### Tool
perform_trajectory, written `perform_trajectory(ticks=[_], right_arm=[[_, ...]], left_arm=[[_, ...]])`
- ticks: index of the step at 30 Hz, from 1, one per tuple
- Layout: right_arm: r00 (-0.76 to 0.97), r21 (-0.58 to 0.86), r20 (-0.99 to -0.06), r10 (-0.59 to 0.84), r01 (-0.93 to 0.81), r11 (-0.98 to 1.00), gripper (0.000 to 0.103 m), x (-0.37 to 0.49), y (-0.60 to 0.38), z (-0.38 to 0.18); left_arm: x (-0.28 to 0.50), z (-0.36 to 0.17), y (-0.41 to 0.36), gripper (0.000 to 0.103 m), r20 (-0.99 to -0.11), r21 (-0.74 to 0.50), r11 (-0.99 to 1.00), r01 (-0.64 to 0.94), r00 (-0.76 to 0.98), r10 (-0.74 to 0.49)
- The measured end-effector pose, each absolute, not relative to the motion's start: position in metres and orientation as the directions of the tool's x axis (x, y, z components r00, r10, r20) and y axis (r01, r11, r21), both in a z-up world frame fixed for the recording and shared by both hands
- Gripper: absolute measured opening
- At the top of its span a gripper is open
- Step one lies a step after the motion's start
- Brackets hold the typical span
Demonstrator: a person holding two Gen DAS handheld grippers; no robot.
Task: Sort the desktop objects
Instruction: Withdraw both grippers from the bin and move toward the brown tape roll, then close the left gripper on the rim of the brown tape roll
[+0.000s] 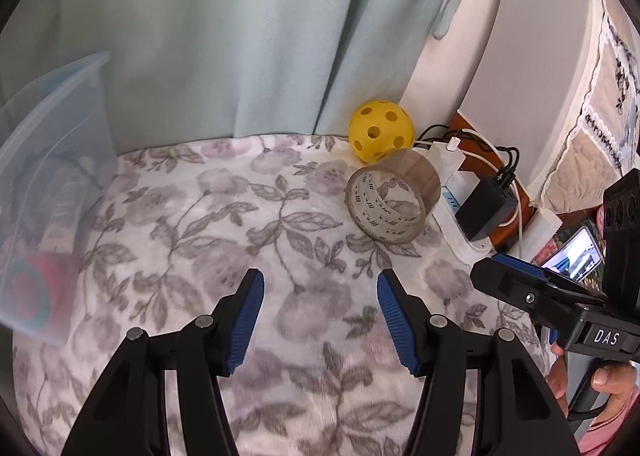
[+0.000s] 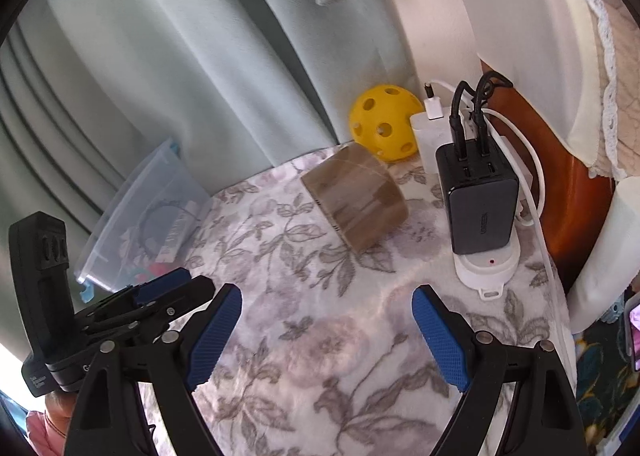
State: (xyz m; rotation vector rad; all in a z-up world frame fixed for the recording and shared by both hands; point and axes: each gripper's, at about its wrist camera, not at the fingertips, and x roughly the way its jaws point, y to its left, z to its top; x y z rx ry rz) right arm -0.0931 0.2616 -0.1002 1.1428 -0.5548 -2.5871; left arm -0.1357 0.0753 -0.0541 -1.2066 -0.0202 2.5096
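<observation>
Both tongs, left [image 1: 320,320] and right [image 2: 327,336], hover released, empty, above the floral cloth [image 1: 224,216].

Black tools [image 1: 320,316], blue ribbed pads [image 2: 216,336] (silver rivets)

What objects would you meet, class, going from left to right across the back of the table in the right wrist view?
Clear plastic bin → brown tape roll → yellow holed ball → black charger on the white power strip.

Brown tape roll [image 1: 393,200] on its edge, just before yellow holed ball [image 1: 380,130], on floral cloth [image 1: 224,216].
</observation>
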Motion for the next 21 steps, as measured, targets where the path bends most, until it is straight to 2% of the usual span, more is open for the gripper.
perform_trajectory(ticks=[17,19,21], right_arm=[[-0.637,0.408,-0.698,-0.327,0.023,-0.913,0.088,-0.128,0.263,-0.122],[-0.636,0.406,-0.702,-0.321,0.013,-0.914,0.088,-0.130,0.265,-0.124],[-0.635,0.404,-0.706,-0.314,0.004,-0.915,0.088,-0.132,0.266,-0.126]], left_arm=[[-0.226,-0.084,0.121,0.060,-0.754,-0.167,-0.840,-0.516,-0.482,0.446],[-0.229,-0.085,0.126,0.058,-0.742,-0.176,-0.826,-0.536,-0.478,0.469],[-0.232,-0.085,0.131,0.050,-0.734,-0.177,-0.810,-0.559,-0.473,0.487]])
